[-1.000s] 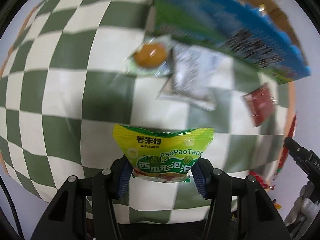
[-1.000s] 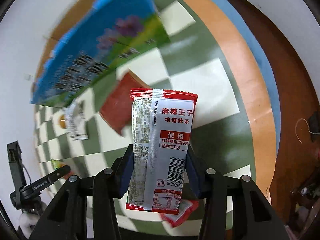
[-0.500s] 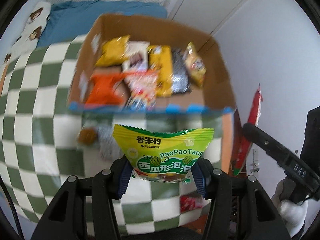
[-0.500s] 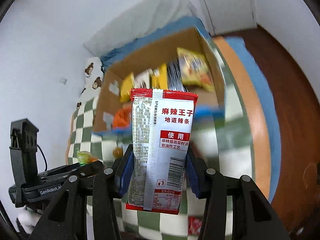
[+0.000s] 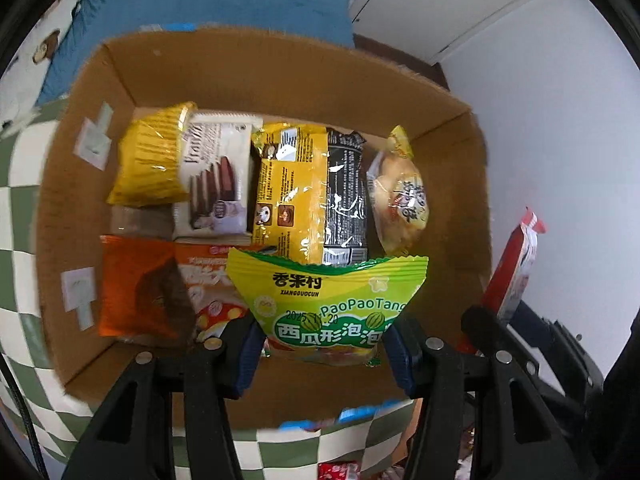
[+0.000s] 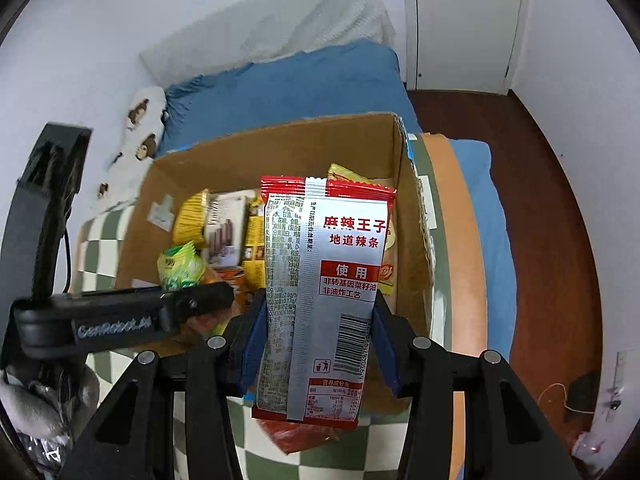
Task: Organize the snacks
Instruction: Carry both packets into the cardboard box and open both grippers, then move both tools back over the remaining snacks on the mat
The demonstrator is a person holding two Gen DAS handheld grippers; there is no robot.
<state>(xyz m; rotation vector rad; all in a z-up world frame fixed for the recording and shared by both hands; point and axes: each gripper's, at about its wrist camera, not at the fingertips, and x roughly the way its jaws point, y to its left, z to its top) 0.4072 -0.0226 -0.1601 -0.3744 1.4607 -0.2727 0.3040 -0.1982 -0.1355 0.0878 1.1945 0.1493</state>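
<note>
Left wrist view looks down into an open brown cardboard box [image 5: 60, 216] that sits on a green-and-white checked cloth [image 5: 16, 208] and is lined with snack packets. Above its near side, the left hand-held gripper [image 5: 324, 344] is clamped on a green-and-yellow candy packet [image 5: 328, 304]. In the right wrist view, the right hand-held gripper [image 6: 316, 344] grips an upright red-and-silver spicy-strip sachet [image 6: 320, 288] over the box's near right corner.
</note>
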